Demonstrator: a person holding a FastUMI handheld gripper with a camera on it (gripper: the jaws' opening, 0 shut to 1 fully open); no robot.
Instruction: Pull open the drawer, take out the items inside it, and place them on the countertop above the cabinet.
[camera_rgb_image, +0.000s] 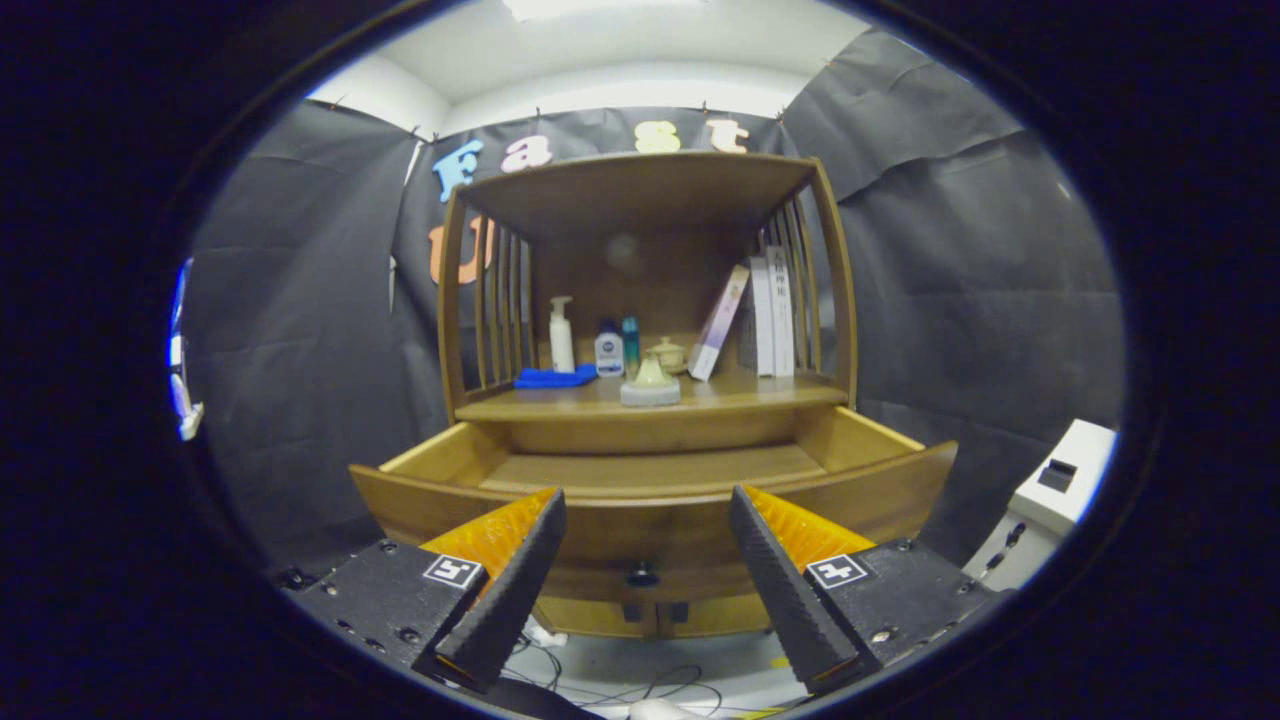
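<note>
The wooden drawer (650, 470) of the brown cabinet is standing pulled out towards us, its curved front panel running crosswise, left to right, just beyond the fingertips. Its small dark knob (641, 575) is sitting low on that front, centred in the gap between the fingers. We are seeing only bare wood on the part of the drawer floor that shows; the near strip behind the front panel is hidden, so we cannot tell whether anything is lying there.

The gripper (645, 590) is hanging with its fingers spread wide, holding nothing, aimed square at the drawer front.

The counter (760, 395) is lying up and beyond the drawer. It is carrying a pale lidded jar (650, 385), a blue cloth (555, 378), a white pump bottle (562, 335) and leaning books (765, 315).

We are judging that the next move is forward and over the front panel to check the hidden strip.
</note>
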